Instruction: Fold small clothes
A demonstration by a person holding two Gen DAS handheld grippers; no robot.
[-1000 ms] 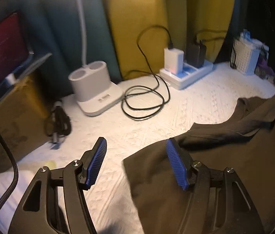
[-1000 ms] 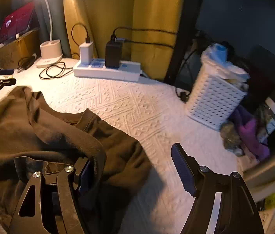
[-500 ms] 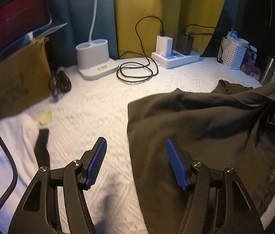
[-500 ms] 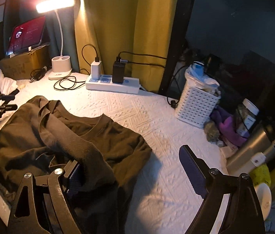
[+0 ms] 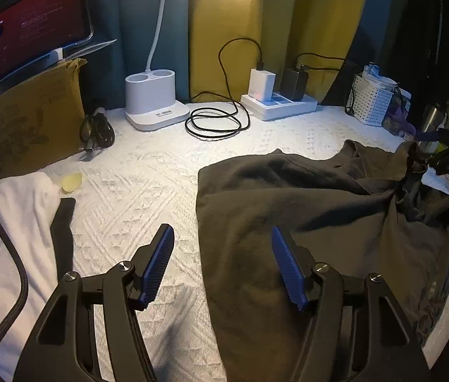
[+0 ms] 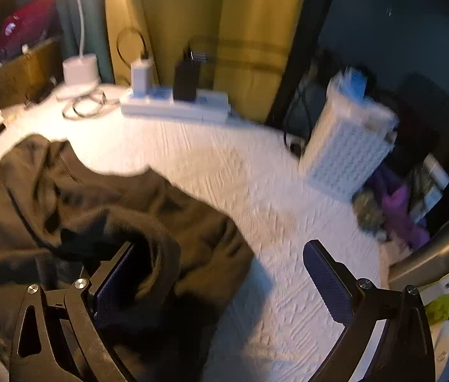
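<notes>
Since the earlier frame, more of the dark olive T-shirt is being brought into the left-wrist view; the left gripper is being held released, straddling its left edge on the white quilted cover.

Right-wrist view, blurred: the right gripper is spread wide, one pad being draped by shirt fabric, nothing pinched.

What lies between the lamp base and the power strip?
In the left wrist view, a coiled black cable lies on the white cover between the lamp base and the power strip.
</notes>
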